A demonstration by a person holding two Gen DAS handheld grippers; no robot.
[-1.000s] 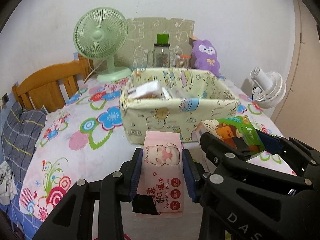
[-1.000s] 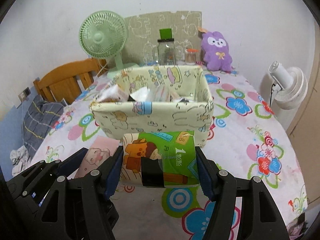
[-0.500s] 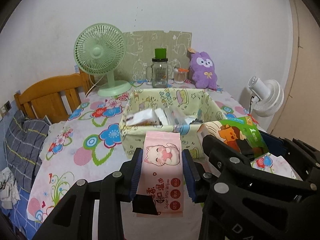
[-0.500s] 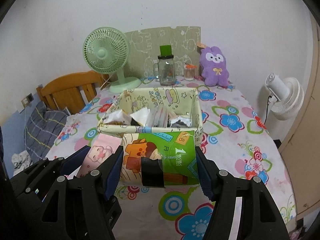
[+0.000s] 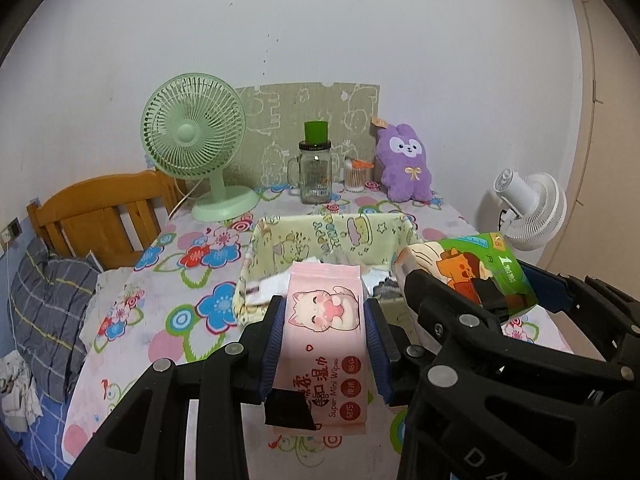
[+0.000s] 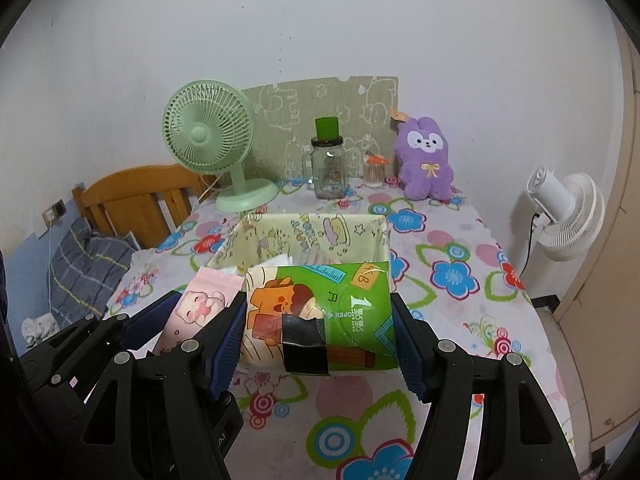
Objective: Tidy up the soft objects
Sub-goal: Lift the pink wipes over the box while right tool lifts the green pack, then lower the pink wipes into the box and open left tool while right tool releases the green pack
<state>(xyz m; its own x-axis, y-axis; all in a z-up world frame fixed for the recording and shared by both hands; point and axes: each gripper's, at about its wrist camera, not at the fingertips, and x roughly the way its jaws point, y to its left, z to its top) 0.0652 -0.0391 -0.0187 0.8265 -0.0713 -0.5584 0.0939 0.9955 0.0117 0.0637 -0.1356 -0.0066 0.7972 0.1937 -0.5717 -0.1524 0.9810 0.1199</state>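
Pink pack: a pack of mini wet wipes (image 5: 326,336) with a cartoon cat on it, gripped on both long sides by the left gripper (image 5: 326,344), whose blue pads (image 5: 276,344) press against it; a patch of black tape sits on its near corner.
Green pack: a soft tissue pack (image 6: 320,316) printed with an orange cartoon figure and an "OPEN" tab, clamped between the blue pads (image 6: 230,344) of the right gripper (image 6: 320,344); black tape crosses its front.
Height: both packs are held in the air above the flowered tablecloth (image 6: 452,280), side by side, the pink one to the left of the green one.
Fabric bin: a pale yellow cloth storage box (image 5: 332,232) with cartoon print stands on the table just beyond both packs; white and grey packets lie inside it, partly hidden behind the held packs.
Back of table: a green desk fan (image 5: 196,148), a glass mason jar mug with a green lid (image 5: 316,172), a small tub of cotton swabs (image 5: 355,174) and a purple plush bunny (image 5: 406,168) stand along the wall.
Sides: a wooden chair back (image 5: 100,216) at left, a white fan (image 6: 564,208) at right.
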